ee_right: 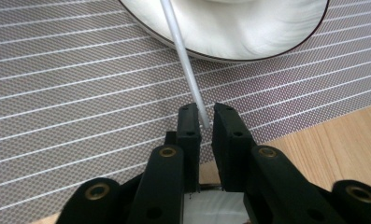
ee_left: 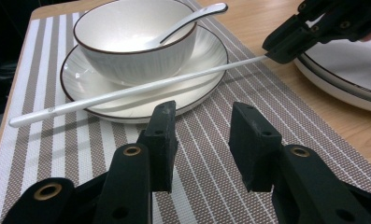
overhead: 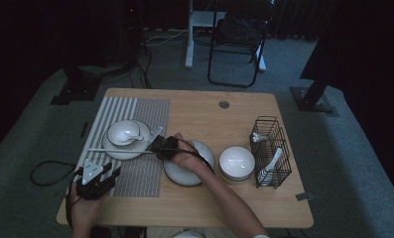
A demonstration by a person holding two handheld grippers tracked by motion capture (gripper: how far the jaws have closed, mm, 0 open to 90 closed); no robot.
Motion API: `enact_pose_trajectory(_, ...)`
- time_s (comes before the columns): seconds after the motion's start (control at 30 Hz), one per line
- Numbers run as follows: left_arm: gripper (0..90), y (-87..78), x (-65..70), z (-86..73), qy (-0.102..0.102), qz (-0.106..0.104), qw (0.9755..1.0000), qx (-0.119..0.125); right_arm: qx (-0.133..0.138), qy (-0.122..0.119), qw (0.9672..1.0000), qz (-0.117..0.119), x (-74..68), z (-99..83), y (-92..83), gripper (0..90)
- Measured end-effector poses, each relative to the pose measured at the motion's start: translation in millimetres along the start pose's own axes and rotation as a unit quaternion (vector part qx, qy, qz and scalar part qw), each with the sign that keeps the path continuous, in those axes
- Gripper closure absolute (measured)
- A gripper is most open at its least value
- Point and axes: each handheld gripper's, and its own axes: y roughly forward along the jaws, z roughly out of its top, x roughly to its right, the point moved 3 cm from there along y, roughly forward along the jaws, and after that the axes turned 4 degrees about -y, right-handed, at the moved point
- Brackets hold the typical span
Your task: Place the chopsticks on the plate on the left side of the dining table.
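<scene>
A white bowl [overhead: 123,133] with a white spoon [ee_left: 192,18] in it stands on a white plate [ee_left: 211,60] on the striped placemat [overhead: 145,114]. A long white chopstick [ee_left: 141,88] lies across the plate's near rim. Its tip sits between the jaws of my right gripper [ee_right: 204,126], which stand narrowly apart with a thin gap beside the stick. My left gripper [ee_left: 202,140] hovers open over the mat's near left part, with nothing between its jaws.
A second white plate [overhead: 184,176] lies under the right forearm, right of the mat. A white bowl [overhead: 236,162] stands beside it. A black wire rack [overhead: 271,148] at the table's right holds white spoons. A folding chair [overhead: 236,39] stands beyond the table.
</scene>
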Motion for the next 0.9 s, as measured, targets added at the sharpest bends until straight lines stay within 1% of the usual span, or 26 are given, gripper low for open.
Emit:
enact_pose_trajectory(0.1, 62.1, 1.0, 1.2, 2.1, 0.002, -0.003, 1.0000, 0.001, 0.012, 0.001, 0.9999, -0.012, -2.4, -3.0, -8.5, 79.5)
enact_pose_trajectory(0.2, 62.1, 1.7, 2.6, 4.0, 0.005, -0.005, 1.0000, 0.000, 0.020, 0.012, 0.9994, -0.027, -0.2, -6.8, -18.5, 77.4)
enact_pose_trajectory(0.3, 62.0, 2.7, 4.5, 6.1, 0.006, -0.007, 1.0000, 0.001, 0.034, 0.029, 0.9986, -0.029, 1.0, -10.4, -29.8, 76.8)
enact_pose_trajectory(0.37, 61.9, 3.3, 6.1, 7.8, 0.008, -0.010, 0.9999, 0.001, 0.048, 0.043, 0.9976, -0.024, -0.2, -13.1, -37.2, 76.8)
enact_pose_trajectory(0.4, 61.7, 4.1, 7.5, 9.1, 0.011, -0.012, 0.9999, 0.000, 0.052, 0.046, 0.9974, -0.021, -0.6, -14.4, -39.9, 76.7)
enact_pose_trajectory(0.5, 61.5, 6.5, 11.6, 12.7, 0.016, -0.018, 0.9997, -0.002, 0.073, 0.064, 0.9953, -0.007, -7.2, -20.4, -48.8, 74.9)
enact_pose_trajectory(0.67, 61.3, 10.6, 19.8, 20.9, 0.027, -0.030, 0.9992, 0.000, 0.084, 0.078, 0.9934, 0.007, -20.1, -34.3, -55.9, 71.7)
enact_pose_trajectory(0.9, 61.2, 18.0, 32.1, 30.9, 0.049, -0.045, 0.9977, -0.006, 0.109, 0.094, 0.9896, -0.001, -29.0, -50.5, -69.4, 67.2)
